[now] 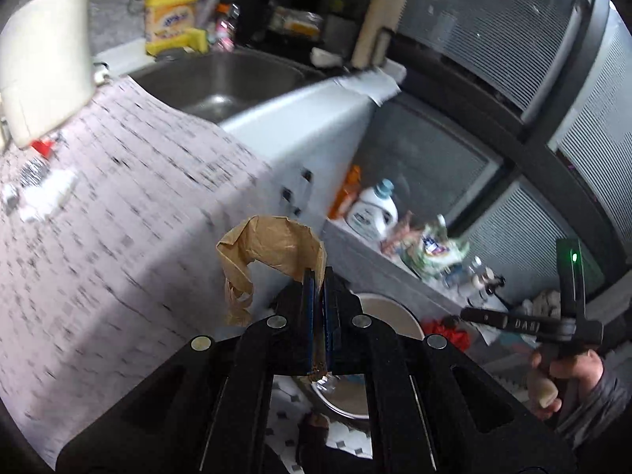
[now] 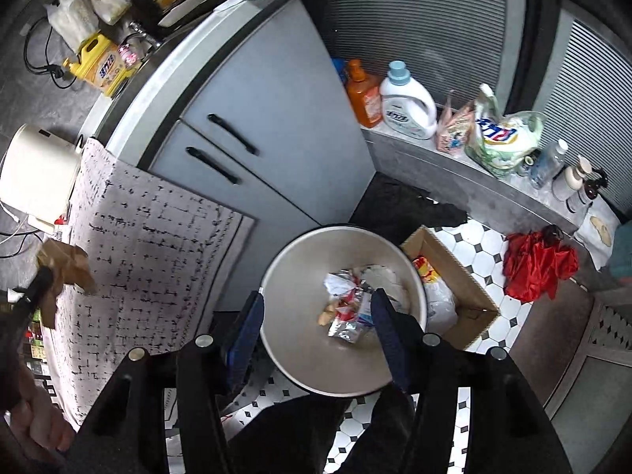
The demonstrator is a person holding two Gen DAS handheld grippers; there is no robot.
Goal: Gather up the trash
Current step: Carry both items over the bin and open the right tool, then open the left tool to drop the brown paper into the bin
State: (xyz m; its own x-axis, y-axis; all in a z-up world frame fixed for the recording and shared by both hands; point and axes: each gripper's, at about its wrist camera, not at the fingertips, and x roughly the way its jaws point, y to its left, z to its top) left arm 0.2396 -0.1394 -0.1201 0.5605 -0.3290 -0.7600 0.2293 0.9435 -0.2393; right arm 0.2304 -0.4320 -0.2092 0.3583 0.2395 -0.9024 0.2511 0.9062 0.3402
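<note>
Black gripper frames fill the bottom of both views. Left gripper: jaws clenched on a crumpled brown paper bag, pinched by its right edge; the rest of the paper curls up and to the left of the fingertips, centre of the left wrist frame. Same bag seen in the right wrist view at far left, in front of the patterned cloth.

Right gripper: jaws apart, released, nothing between the blue pads. It points down over the round trash bin, lower centre of the frame. Trash pile of crumpled foil and white wrappers lies inside the bin, between and just beyond the fingertips, closer to the right finger; no contact visible.

Largest to smallest around them:
- grey cabinet with two black handles, upper centre, behind the bin
- patterned cloth hanging over the counter, left half of both views
- steel sink, upper centre of the left wrist view
- cardboard box just right of the bin, touching or nearly so, white bag inside
- red cloth on the tiled floor, right
- white detergent bottle and orange bottle on the ledge, upper right
- yellow jug behind the sink, upper left

Person's right hand grips the other gripper's handle at lower right of the left wrist view, motion-blurred.
</note>
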